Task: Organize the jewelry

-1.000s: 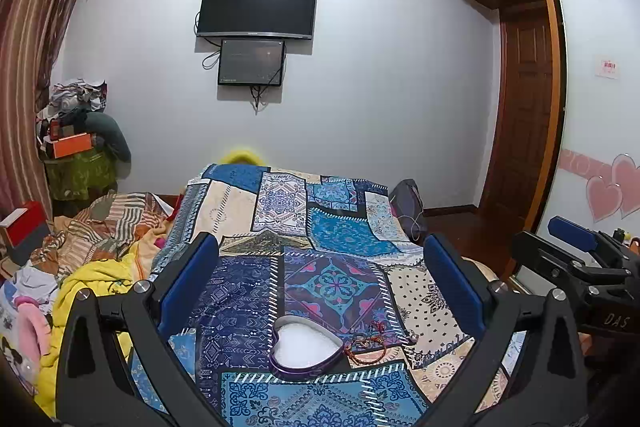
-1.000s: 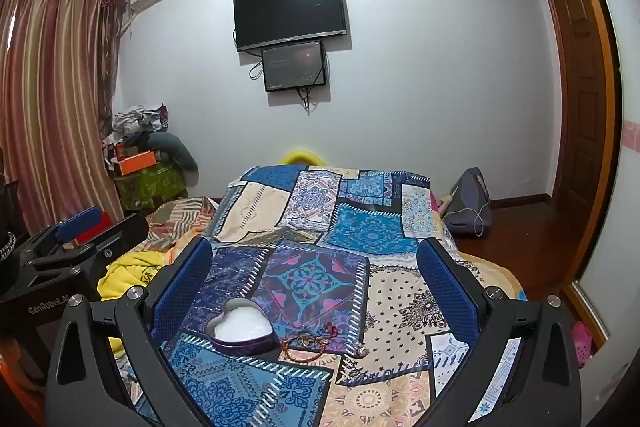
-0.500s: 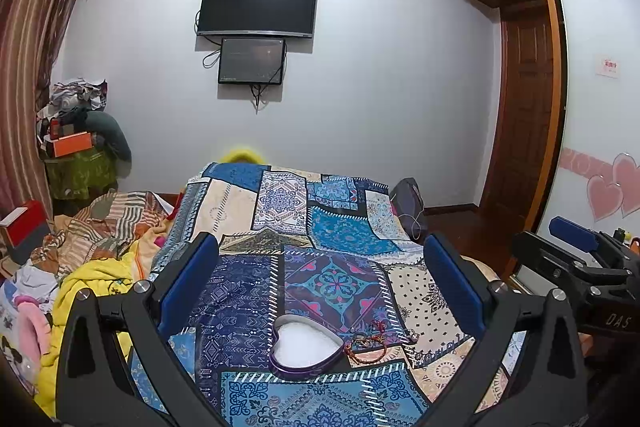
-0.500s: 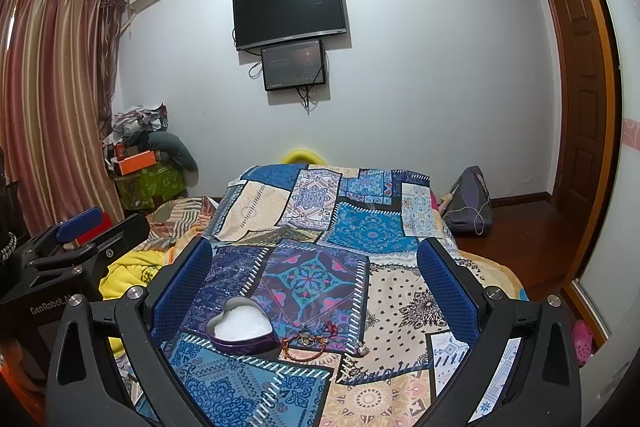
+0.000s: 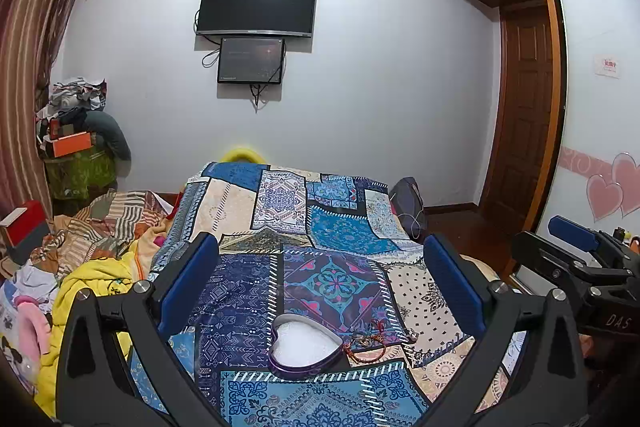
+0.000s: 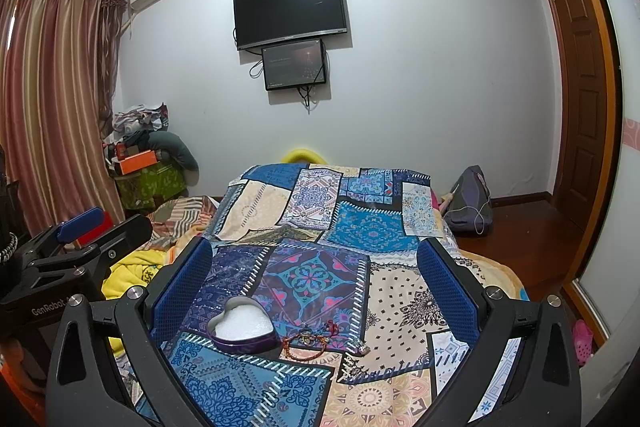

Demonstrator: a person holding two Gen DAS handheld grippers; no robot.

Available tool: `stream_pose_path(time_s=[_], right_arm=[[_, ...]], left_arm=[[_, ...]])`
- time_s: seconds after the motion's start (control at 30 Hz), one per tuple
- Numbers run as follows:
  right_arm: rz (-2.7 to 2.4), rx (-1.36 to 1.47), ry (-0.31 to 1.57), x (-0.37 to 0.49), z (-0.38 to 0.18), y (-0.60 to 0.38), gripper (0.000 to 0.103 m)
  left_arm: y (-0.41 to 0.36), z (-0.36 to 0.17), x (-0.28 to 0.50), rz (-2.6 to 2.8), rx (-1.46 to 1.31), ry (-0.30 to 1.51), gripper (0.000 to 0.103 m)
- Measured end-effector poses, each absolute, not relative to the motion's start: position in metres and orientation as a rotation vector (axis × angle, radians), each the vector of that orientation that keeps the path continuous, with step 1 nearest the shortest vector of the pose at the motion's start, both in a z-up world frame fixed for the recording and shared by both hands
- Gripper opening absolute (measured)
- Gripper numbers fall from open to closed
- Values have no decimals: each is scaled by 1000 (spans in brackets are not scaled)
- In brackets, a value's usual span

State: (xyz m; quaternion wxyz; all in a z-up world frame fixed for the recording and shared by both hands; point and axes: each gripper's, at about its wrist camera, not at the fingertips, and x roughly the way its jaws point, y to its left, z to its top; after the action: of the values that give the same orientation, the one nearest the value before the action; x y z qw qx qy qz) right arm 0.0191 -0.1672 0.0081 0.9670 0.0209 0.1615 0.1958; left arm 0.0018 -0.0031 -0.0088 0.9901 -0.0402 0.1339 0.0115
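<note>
Left wrist: left tool (image 5: 320, 277) level above bedspread (image 5: 248, 291), spread wide, empty; right tool (image 6: 316, 281) likewise.

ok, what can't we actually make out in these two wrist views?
- Jewelry pile beside the heart-shaped tin: too small in both views to count pieces or tell types, beyond a red cord bracelet.
- Tin's near wall: left view, partly cut by the left gripper frame.
- Bed's near edge: cut off by the bottom edge, both views.
</note>
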Motion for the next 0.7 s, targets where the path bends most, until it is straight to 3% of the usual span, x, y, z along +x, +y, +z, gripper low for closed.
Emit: stream_pose_path(time_s=[0.7], right_arm=[[396, 41, 325, 17, 8, -166, 102]], left_arm=[[-4, -7, 2, 16, -78, 271, 103]])
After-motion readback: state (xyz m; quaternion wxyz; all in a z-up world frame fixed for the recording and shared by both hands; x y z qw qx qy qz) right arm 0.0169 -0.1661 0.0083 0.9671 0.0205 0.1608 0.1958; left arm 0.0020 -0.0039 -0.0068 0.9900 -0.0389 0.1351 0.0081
